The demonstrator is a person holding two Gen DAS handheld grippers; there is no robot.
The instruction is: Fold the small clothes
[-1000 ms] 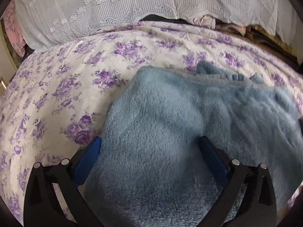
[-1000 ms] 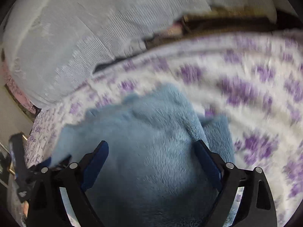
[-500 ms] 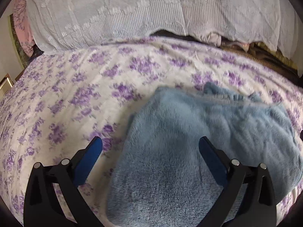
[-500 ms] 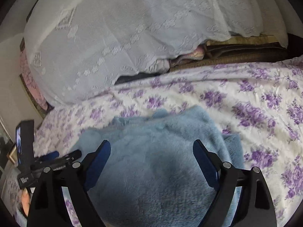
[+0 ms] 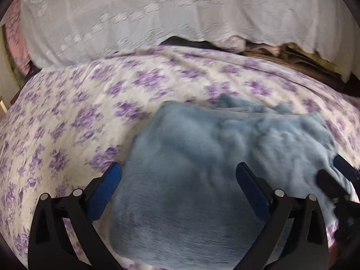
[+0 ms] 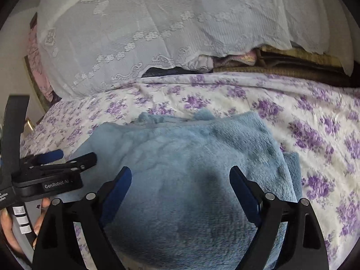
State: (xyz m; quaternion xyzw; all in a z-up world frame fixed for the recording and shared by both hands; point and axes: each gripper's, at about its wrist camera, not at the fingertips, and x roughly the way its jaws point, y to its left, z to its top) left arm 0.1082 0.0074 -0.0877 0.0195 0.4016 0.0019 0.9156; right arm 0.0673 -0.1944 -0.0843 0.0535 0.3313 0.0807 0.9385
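Note:
A fluffy light-blue garment [image 5: 202, 157] [image 6: 191, 157] lies folded and flat on the bedspread with purple flowers [image 5: 78, 117] [image 6: 315, 123]. My left gripper [image 5: 178, 173] hovers above its near left part, jaws wide apart and empty. My right gripper [image 6: 181, 175] hangs over the garment's near middle, also wide open with nothing between the blue pads. In the right wrist view the left gripper [image 6: 58, 157] shows at the left edge, held by a hand [image 6: 9, 229]. The right gripper's fingers [image 5: 344, 171] show at the right edge of the left wrist view.
A big pillow in a white lace cover [image 5: 157, 22] [image 6: 157, 22] runs along the far side of the bed. Folded brown and pink fabrics [image 6: 281, 63] are stacked behind it at the right. The bed's left edge drops off near a wall [image 6: 13, 78].
Both grippers have drawn back and risen from the blue garment, which now looks smaller and lies still. The right gripper rolled level, and it now shows at the right edge of the left view.

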